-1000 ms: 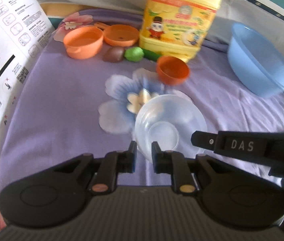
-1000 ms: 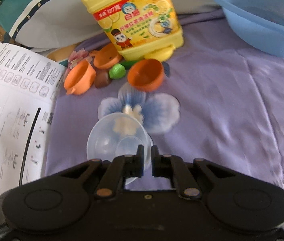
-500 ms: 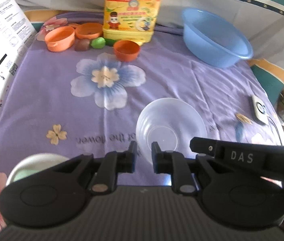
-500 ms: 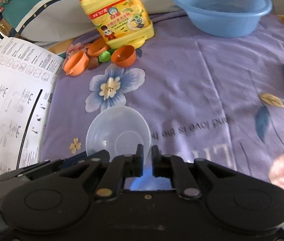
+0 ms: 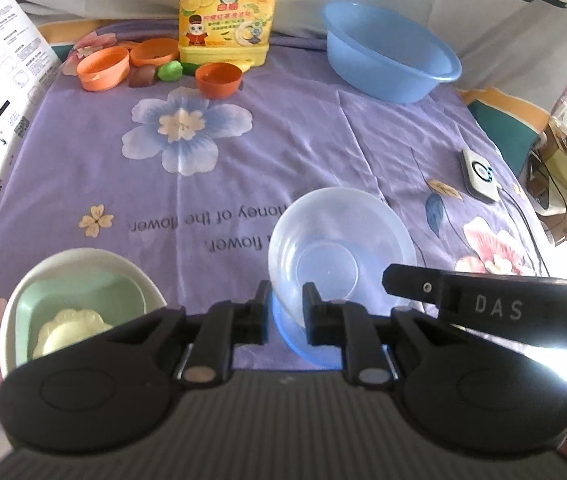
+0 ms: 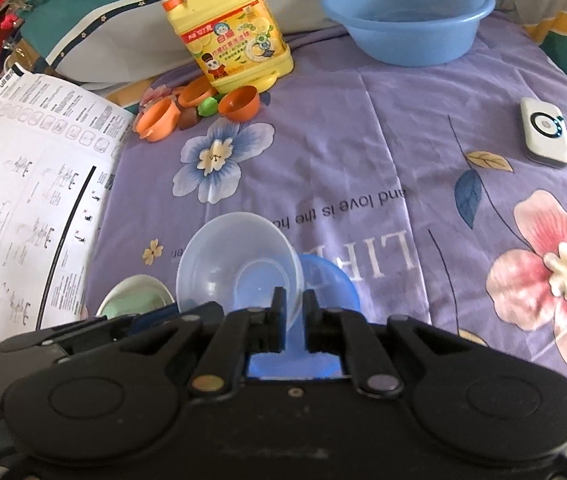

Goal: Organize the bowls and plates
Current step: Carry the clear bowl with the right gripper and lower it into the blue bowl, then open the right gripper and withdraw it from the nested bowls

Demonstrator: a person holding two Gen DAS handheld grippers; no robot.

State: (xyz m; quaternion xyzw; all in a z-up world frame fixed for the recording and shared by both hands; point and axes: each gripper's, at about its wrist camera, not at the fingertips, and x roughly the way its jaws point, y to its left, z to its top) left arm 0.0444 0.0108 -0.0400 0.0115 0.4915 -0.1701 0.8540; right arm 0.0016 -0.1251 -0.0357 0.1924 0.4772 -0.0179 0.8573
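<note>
A clear plastic bowl (image 5: 339,248) is pinched at its near rim by both grippers and held tilted above the purple cloth. My left gripper (image 5: 286,308) is shut on its rim. My right gripper (image 6: 293,312) is shut on the same bowl (image 6: 239,272) from the other side. A blue bowl (image 6: 329,280) lies right under it, near the front edge, and shows below the clear bowl in the left wrist view (image 5: 295,340). A white bowl (image 5: 83,264) at the front left holds a green dish (image 5: 79,300) with a pale piece inside.
At the back stand a yellow detergent jug (image 5: 225,12), several small orange bowls (image 5: 103,68), a green toy (image 5: 169,72) and a large blue basin (image 5: 387,52). A white paper sheet (image 6: 23,200) stands along the left. A white device (image 6: 543,132) lies at the right.
Both grippers have pulled back toward the front edge with the clear bowl. The white bowl and the blue bowl have come into view beneath and beside it.
</note>
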